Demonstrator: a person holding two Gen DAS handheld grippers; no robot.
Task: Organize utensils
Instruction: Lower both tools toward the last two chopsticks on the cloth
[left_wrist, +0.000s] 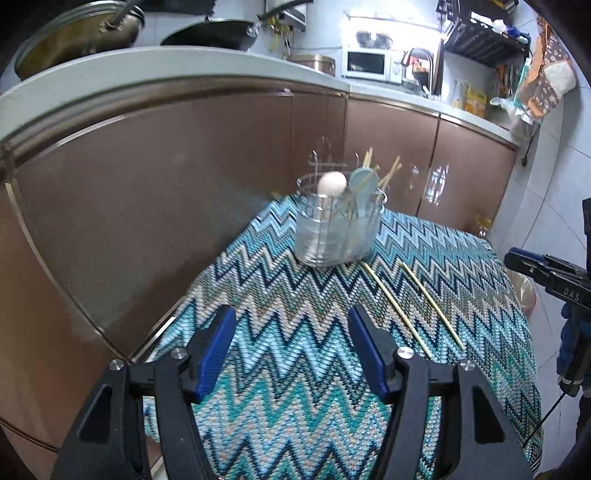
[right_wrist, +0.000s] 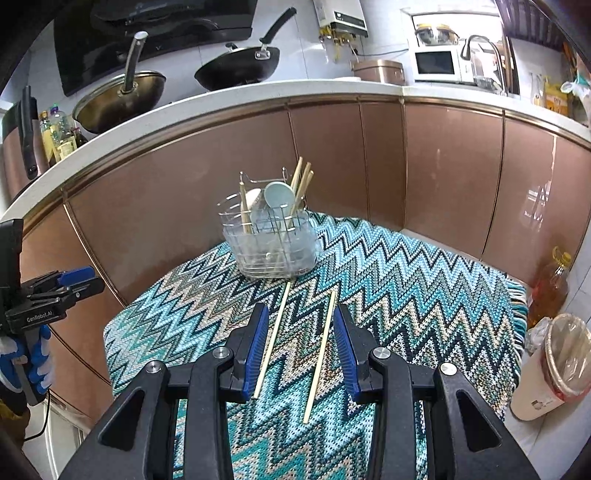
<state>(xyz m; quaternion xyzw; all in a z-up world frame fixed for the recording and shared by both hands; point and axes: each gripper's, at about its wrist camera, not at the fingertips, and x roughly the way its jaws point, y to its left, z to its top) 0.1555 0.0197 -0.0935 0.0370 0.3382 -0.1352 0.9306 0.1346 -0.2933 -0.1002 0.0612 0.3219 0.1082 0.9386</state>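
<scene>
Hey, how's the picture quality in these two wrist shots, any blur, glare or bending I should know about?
Left wrist view: the clear plastic utensil holder and the white spoon in it look smeared; the white microwave sits in blown-out light; the countertop edge bows strongly. Right wrist view: sharper, the two bamboo chopsticks on the zigzag cloth are crisp; window glare reflects on the glossy brown cabinet door.

The zigzag cloth (right_wrist: 406, 280) lies bare to the right of the utensil holder (right_wrist: 271, 240) and along its near edge. Two chopsticks (right_wrist: 321, 350) lie loose in front of the holder, occupying the central approach. Brown cabinet doors (right_wrist: 332, 155) close off the far side directly behind the holder.
</scene>
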